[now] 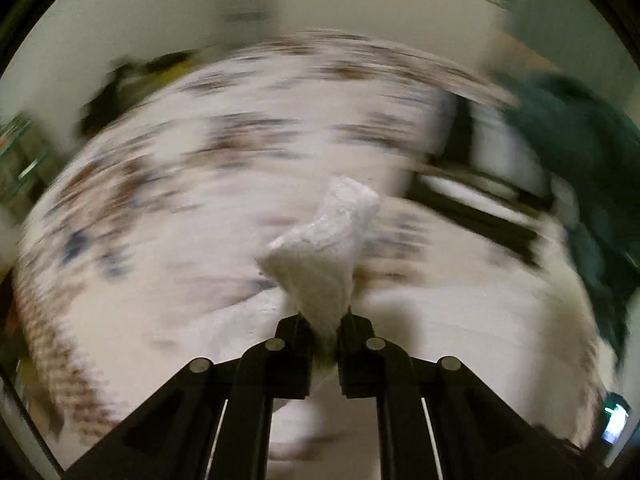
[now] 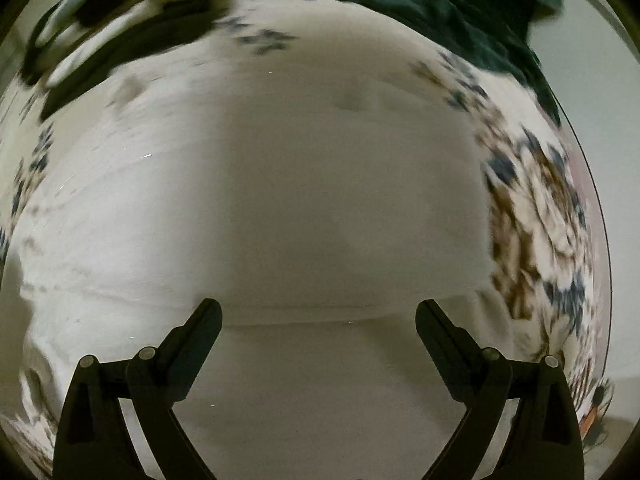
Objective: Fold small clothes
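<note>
My left gripper [image 1: 324, 320] is shut on a bunched fold of a white textured cloth [image 1: 324, 252], which sticks up between the fingers and stays sharp while the background is motion-blurred. My right gripper [image 2: 318, 312] is open and empty, its fingers wide apart just above a flat white garment [image 2: 288, 200] that fills most of the right wrist view. A fold edge of that garment runs between the fingertips.
A floral-patterned bedsheet [image 1: 200, 152] lies under everything and shows at the right edge of the right wrist view [image 2: 540, 220]. A dark green garment [image 2: 440, 4] lies at the far side, also at the right of the left wrist view [image 1: 580, 152]. Black-and-white clothes [image 2: 120, 36] lie far left.
</note>
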